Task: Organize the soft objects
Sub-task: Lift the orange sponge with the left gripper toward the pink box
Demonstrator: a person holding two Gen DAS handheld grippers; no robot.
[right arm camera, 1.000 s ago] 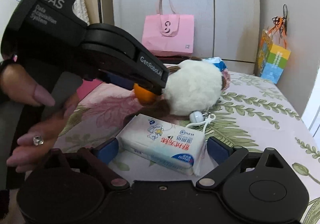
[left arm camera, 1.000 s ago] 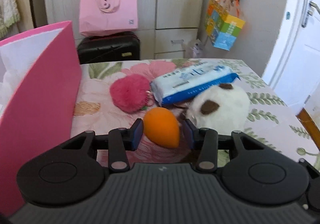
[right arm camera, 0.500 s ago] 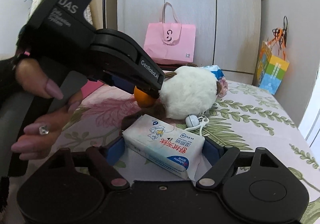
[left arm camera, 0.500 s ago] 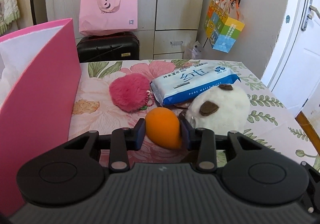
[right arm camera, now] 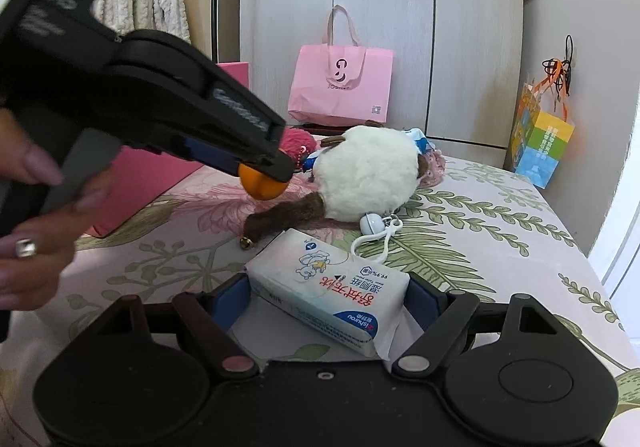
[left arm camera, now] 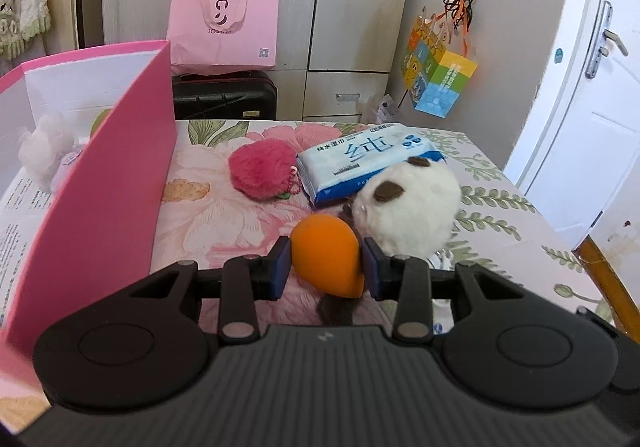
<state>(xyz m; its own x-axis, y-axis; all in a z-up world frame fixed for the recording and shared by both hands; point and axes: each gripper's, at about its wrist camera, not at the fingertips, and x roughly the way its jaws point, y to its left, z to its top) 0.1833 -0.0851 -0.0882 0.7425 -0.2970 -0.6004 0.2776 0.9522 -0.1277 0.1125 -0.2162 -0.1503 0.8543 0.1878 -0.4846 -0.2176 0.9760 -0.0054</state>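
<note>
My left gripper is shut on an orange egg-shaped sponge, held just above the floral cover; the right wrist view shows the same sponge under its black fingers. My right gripper is shut on a small white tissue pack, with a blue pad against each end. A white plush with brown ears lies just past the sponge. A fuzzy pink ball and a blue-and-white wipes pack lie farther back.
An open pink box stands at the left with a white fluffy item inside. The floral cover ends at the right near a white door. A black suitcase and a pink bag stand behind.
The left jaws closed on the orange sponge and lifted it slightly toward the pink box. The right jaws narrowed onto the ends of the tissue pack.
</note>
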